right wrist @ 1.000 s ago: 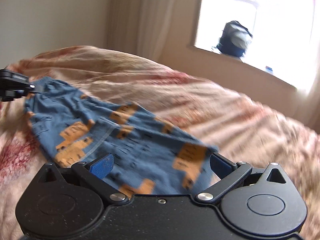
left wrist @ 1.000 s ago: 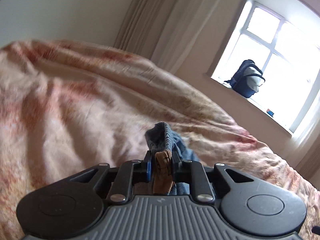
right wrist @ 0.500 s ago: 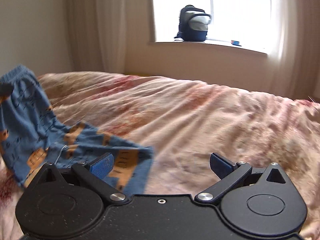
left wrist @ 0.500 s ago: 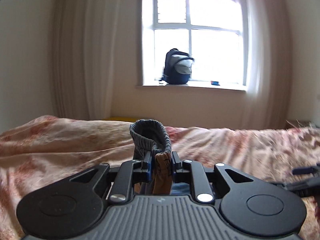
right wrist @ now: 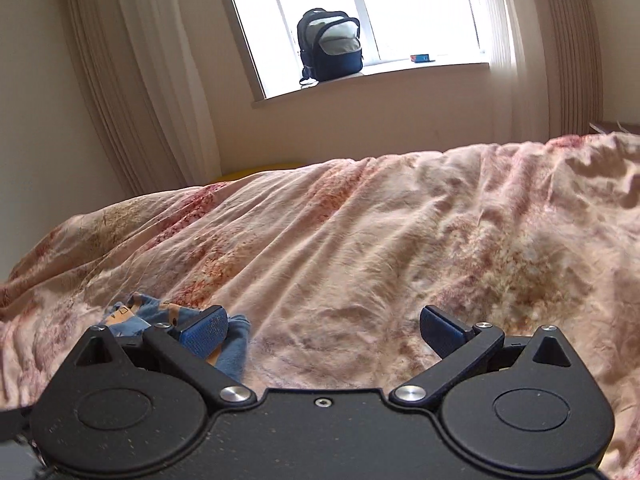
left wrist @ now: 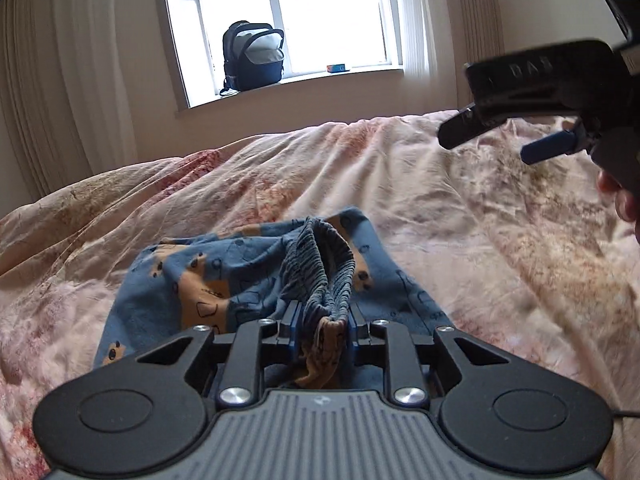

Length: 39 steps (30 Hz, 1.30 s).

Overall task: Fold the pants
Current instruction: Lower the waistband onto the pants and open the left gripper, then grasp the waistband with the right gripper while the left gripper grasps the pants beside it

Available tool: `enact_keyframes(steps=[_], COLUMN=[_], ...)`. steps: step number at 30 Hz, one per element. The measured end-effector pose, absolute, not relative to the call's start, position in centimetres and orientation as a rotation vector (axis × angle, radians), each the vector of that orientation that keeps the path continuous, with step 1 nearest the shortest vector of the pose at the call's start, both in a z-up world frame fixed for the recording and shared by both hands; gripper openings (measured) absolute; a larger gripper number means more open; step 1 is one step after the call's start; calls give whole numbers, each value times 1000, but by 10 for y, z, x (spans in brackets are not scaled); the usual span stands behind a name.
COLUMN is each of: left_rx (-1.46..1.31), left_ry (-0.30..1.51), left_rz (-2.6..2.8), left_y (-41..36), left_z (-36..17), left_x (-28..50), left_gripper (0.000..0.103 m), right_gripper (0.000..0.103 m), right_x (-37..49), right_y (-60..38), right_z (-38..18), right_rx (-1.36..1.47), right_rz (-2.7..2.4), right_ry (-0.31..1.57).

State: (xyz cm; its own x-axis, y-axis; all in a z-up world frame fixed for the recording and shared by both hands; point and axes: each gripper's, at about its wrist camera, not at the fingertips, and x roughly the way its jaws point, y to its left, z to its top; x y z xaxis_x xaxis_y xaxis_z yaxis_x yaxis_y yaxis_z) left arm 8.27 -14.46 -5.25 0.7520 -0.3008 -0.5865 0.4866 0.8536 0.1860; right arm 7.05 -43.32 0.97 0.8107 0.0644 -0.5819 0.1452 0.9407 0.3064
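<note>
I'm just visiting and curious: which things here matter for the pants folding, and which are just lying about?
In use:
- blue patterned pants, waistband between the left gripper, whose jaws are opening
- right gripper, open
- pink floral duvet

Lying about:
- dark blue backpack on the windowsill
- small blue box
- cream curtains

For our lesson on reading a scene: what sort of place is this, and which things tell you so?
Most likely a bedroom at home. A bed with a rumpled floral cover fills the view, curtains hang beside a window, and a backpack sits on the sill.
</note>
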Motion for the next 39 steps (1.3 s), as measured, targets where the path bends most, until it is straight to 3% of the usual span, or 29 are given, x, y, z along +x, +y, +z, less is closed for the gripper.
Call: enact_keyframes(steps=[2, 3, 5, 14, 17, 22, 31, 35, 39], left_rx=[344, 329, 289, 302, 330, 442, 388, 448, 548], left_ry=[571, 572, 548, 504, 514, 490, 515, 484, 431], left_rz=[-458, -477, -521, -514, -535, -555, -555, -552, -589], left_y=[-143, -141, -135, -91, -94, -102, -95, -99, -106], left_z=[-49, -46, -40, -50, -53, -64, -61, -61, -62], left_x=[82, 81, 78, 68, 73, 69, 78, 73, 63], left_gripper=[38, 53, 64, 76, 86, 86, 86, 86, 67], right_gripper=[102, 102, 102, 102, 102, 102, 102, 94, 85], right_x=[73, 74, 76, 83, 86, 93, 99, 101, 102], right_y=[-432, -430, -426, -395, -382, -364, -349, -347, -350], right_z=[7, 7, 5, -8, -13, -20, -27, -32, -35], right_rx=[360, 363, 360, 349, 342, 341, 323, 317, 342], right_rz=[-26, -14, 14, 161, 217, 286, 326, 326, 329], right_ry=[636, 641, 652, 700, 694, 675, 628, 645, 646])
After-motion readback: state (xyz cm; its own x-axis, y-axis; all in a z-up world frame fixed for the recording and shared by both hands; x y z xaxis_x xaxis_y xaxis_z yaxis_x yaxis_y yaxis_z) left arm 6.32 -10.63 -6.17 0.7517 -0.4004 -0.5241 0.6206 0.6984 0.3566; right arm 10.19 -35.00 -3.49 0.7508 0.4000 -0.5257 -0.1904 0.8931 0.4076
